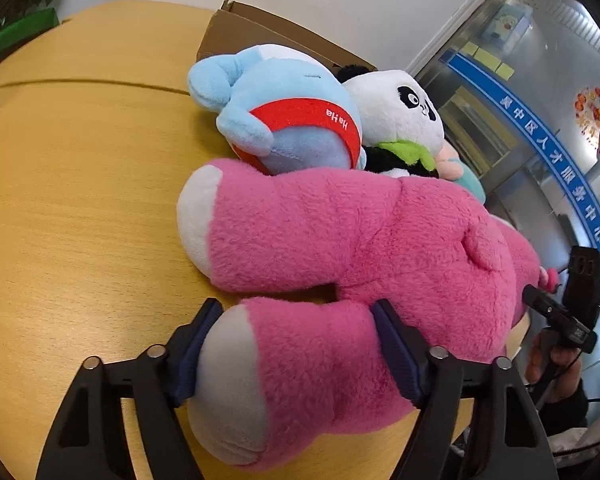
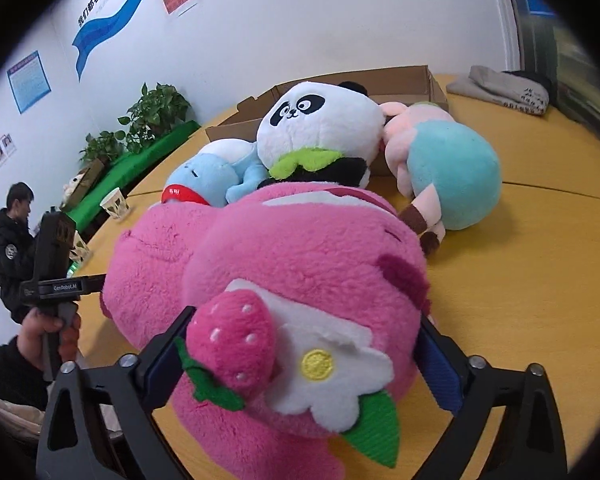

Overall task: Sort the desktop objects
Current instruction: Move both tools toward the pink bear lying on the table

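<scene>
A big pink plush bear (image 1: 340,240) lies on the wooden table (image 1: 80,200). My left gripper (image 1: 296,332) is shut on one of its legs, a pad on each side. My right gripper (image 2: 304,344) is shut on the bear's head (image 2: 300,280), beside its strawberry and white flower trim. Behind the bear lie a blue plush (image 1: 284,120) with a red band, a panda plush (image 1: 400,116) and a pink-and-teal plush (image 2: 440,160). The same blue plush (image 2: 212,172) and panda (image 2: 320,128) show in the right wrist view.
An open cardboard box (image 2: 400,80) stands behind the toys; it also shows in the left wrist view (image 1: 252,36). A folded grey cloth (image 2: 500,88) lies at the far right. Paper cups (image 2: 116,204) and potted plants (image 2: 156,112) stand at the far left edge.
</scene>
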`<state>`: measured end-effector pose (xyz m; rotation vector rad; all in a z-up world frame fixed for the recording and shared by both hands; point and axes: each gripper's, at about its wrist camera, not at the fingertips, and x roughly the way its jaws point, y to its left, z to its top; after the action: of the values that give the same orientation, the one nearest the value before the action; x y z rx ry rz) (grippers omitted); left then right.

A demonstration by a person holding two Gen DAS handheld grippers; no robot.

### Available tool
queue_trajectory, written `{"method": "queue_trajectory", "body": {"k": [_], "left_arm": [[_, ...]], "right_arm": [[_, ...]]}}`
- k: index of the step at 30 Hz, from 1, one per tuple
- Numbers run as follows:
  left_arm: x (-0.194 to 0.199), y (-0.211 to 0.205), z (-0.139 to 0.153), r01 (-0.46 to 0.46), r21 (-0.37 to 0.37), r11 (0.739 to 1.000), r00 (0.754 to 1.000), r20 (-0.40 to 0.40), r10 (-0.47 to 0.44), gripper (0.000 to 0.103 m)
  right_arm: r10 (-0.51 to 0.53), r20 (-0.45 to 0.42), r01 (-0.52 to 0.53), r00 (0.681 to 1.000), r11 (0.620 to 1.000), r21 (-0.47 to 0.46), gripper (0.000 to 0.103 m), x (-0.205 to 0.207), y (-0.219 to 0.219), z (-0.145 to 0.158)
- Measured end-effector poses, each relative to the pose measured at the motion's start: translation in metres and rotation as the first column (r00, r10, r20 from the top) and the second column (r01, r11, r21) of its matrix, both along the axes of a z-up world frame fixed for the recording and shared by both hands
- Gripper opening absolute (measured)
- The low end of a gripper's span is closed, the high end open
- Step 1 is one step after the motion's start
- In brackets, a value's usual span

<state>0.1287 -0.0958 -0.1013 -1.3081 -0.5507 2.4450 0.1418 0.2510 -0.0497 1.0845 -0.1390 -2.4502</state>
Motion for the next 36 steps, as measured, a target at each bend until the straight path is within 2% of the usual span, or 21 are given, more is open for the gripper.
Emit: {"method": "queue_trajectory", "body": {"k": [4, 6, 7, 12, 15, 18, 20, 22, 23, 24, 26, 29, 32, 33, 36], "left_arm": [[0.001, -0.004, 0.003, 0.012, 0.008, 1.000, 1.000, 0.014, -0.012, 0.074], [-0.001, -0.006, 0.001, 0.004, 0.002, 1.000, 1.000, 0.019, -0.004, 0.090], [-0.003, -0.006, 0.000, -0.003, 0.001, 1.000, 1.000, 0.027, 0.003, 0.092], [-0.011, -0.009, -0.006, -0.024, 0.009, 1.000, 0.998, 0.051, 0.023, 0.098], [-0.011, -0.008, -0.006, -0.029, -0.008, 1.000, 0.999, 0.043, 0.030, 0.101], [-0.011, -0.006, -0.007, -0.027, -0.021, 0.999, 0.999, 0.036, 0.028, 0.101], [-0.012, -0.005, -0.007, -0.023, -0.024, 0.999, 0.999, 0.030, 0.024, 0.101], [-0.011, -0.005, -0.006, -0.014, -0.009, 1.000, 1.000, 0.023, 0.014, 0.095], [-0.011, -0.005, -0.006, -0.005, 0.010, 1.000, 1.000, 0.018, 0.005, 0.084], [-0.011, -0.004, -0.005, -0.002, 0.019, 1.000, 1.000, 0.016, 0.001, 0.078], [-0.011, -0.003, -0.004, -0.001, 0.009, 1.000, 1.000, 0.020, 0.001, 0.078], [-0.011, -0.007, -0.005, -0.009, 0.019, 1.000, 1.000, 0.026, 0.008, 0.082], [-0.009, -0.009, -0.007, -0.031, -0.002, 1.000, 0.999, 0.029, 0.031, 0.098], [-0.009, -0.010, -0.007, -0.035, -0.007, 0.999, 0.999, 0.027, 0.036, 0.100], [-0.007, -0.010, -0.007, -0.036, -0.019, 0.999, 0.999, 0.028, 0.037, 0.101]], "right_arm": [[-0.037, -0.013, 0.036, 0.999, 0.998, -0.052, 0.094, 0.007, 0.014, -0.001], [-0.047, -0.025, 0.044, 0.999, 0.996, -0.083, 0.094, 0.006, 0.021, 0.001], [-0.049, -0.026, 0.046, 0.998, 0.994, -0.096, 0.095, 0.004, 0.023, 0.003], [-0.034, -0.013, 0.032, 0.999, 0.996, -0.086, 0.095, -0.009, 0.018, 0.004], [-0.023, 0.011, 0.023, 1.000, 0.997, -0.073, 0.103, -0.016, 0.012, -0.001], [-0.022, 0.022, 0.024, 1.000, 0.998, -0.056, 0.103, -0.018, 0.007, -0.007], [-0.024, 0.012, 0.024, 1.000, 0.997, -0.076, 0.103, -0.018, 0.008, -0.007], [-0.045, 0.009, 0.045, 0.999, 0.994, -0.098, 0.103, -0.018, 0.011, -0.010], [-0.057, 0.009, 0.057, 0.998, 0.993, -0.103, 0.103, -0.018, 0.011, -0.011], [-0.065, 0.007, 0.065, 0.998, 0.992, -0.106, 0.103, -0.017, 0.011, -0.012], [-0.066, -0.002, 0.066, 0.998, 0.991, -0.119, 0.103, -0.016, 0.012, -0.013], [-0.059, 0.077, 0.074, 0.995, 0.975, -0.207, 0.103, -0.021, 0.023, -0.022], [-0.028, 0.188, 0.079, 0.982, 0.960, -0.269, 0.103, -0.030, 0.032, -0.034], [-0.022, 0.200, 0.077, 0.979, 0.960, -0.269, 0.103, -0.031, 0.032, -0.035], [-0.024, 0.151, 0.055, 0.988, 0.976, -0.208, 0.103, -0.026, 0.025, -0.027]]}}
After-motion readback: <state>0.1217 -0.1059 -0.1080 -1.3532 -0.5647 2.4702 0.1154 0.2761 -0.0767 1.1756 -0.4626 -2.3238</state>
